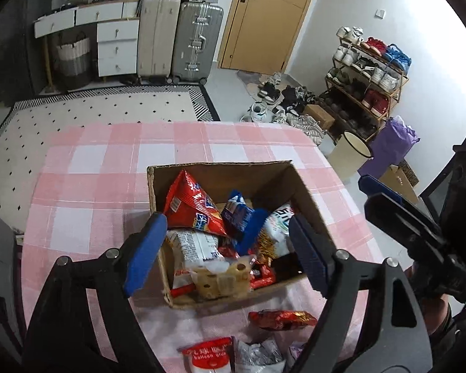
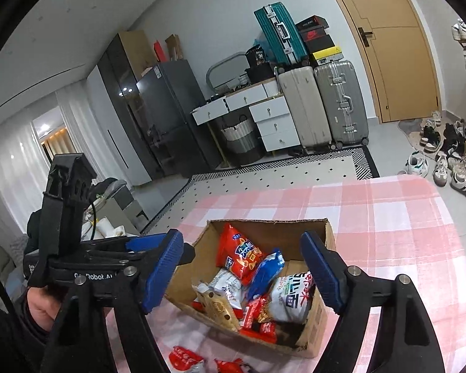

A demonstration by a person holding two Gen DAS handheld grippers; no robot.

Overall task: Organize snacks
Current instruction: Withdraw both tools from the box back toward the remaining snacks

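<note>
Pink checked tablecloth [image 1: 87, 168], patterned rug [image 1: 108, 105]

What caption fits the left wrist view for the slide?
Open left tongs hover empty over a cardboard box of snack packets on the pink checked tablecloth, more packets lying loose in front.

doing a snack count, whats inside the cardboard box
Cardboard box: a red chip bag, blue packet, white noodle bag, small red wrappers. Anything beneath them is covered.
</note>
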